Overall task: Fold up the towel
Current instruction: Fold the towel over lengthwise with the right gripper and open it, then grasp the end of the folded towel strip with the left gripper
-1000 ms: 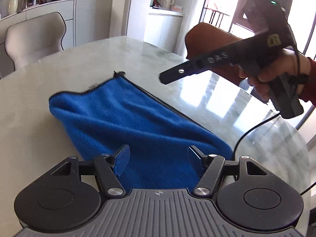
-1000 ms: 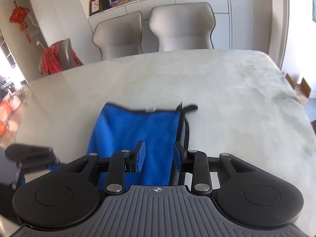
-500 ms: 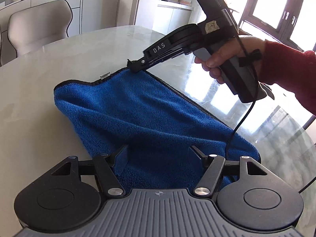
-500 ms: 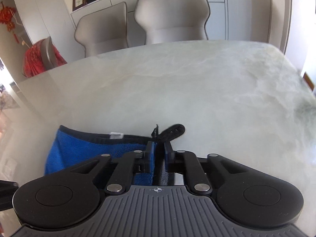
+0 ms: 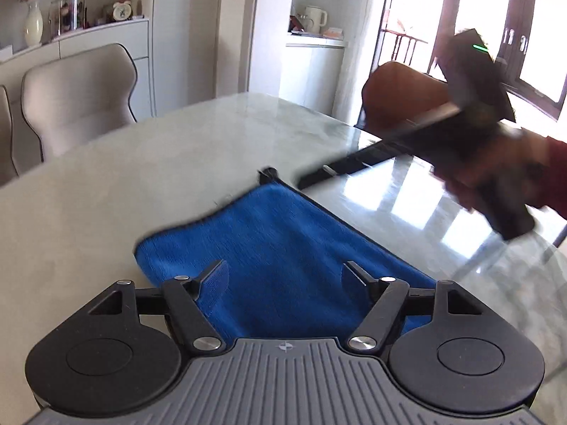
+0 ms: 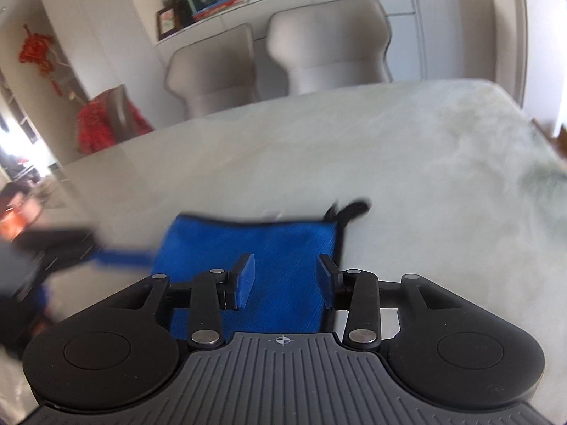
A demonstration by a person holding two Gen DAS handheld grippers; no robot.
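A blue towel (image 5: 276, 233) with a black edge lies folded on the pale marble table (image 5: 106, 194), its black hanging loop (image 5: 267, 173) at the far corner. My left gripper (image 5: 283, 269) hovers over the towel's near part. Its jaws are opening, and nothing is pinched between them. The right gripper (image 5: 312, 182), blurred and held by a hand in a red sleeve, points at that far corner without touching it. In the right wrist view my right gripper (image 6: 285, 262) is above the towel (image 6: 248, 237), jaws opening with no cloth between the pads. The loop (image 6: 354, 207) lies just beyond.
Two beige chairs (image 6: 329, 46) stand at the table's far side, and a brown chair (image 5: 400, 95) stands by the bright windows. A black cable (image 5: 496, 251) trails from the right gripper over the glossy table. White cabinets line the walls. The left gripper (image 6: 60, 244) is a dark blur.
Half a second ago the right gripper was shut on the towel's far corner by the loop. It has since let go, opened and pulled back. The left gripper's view has shifted a little.
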